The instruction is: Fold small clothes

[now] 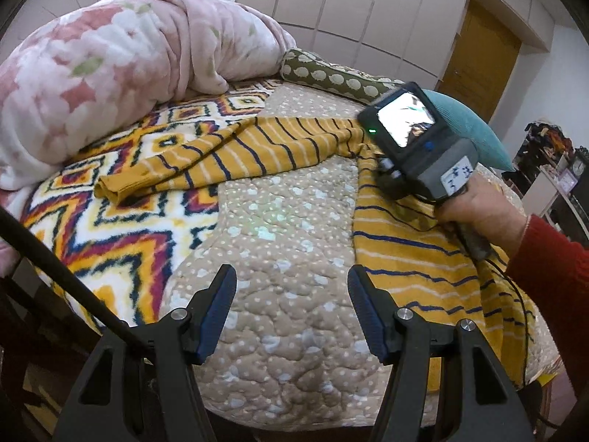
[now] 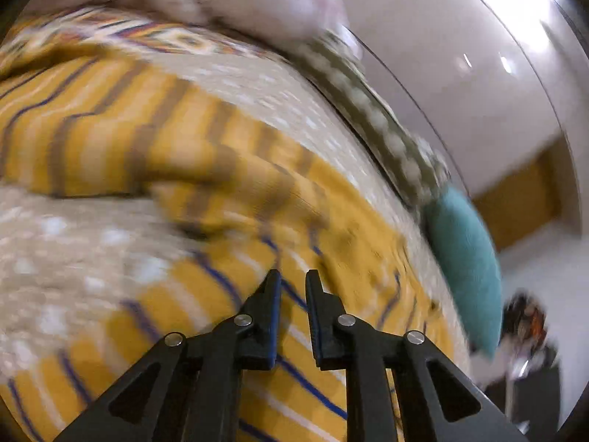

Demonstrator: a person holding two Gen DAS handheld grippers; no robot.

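A small mustard-yellow top with navy and white stripes (image 1: 401, 254) lies on the beige quilted bed cover (image 1: 287, 265). One sleeve (image 1: 221, 158) stretches left across the bed. My left gripper (image 1: 292, 276) is open and empty, above the bare quilt left of the top's body. My right gripper's body (image 1: 416, 147) shows over the top near its shoulder; its fingers are hidden there. In the blurred right wrist view, my right gripper (image 2: 293, 276) hovers over the striped top (image 2: 206, 162), jaws a narrow gap apart with nothing between them.
A pink floral duvet (image 1: 110, 66) is bunched at the back left. A zigzag-patterned blanket (image 1: 121, 228) covers the left of the bed. An olive spotted bolster (image 1: 327, 77) and a teal cushion (image 1: 471, 129) lie at the far edge. Wardrobes and a door stand behind.
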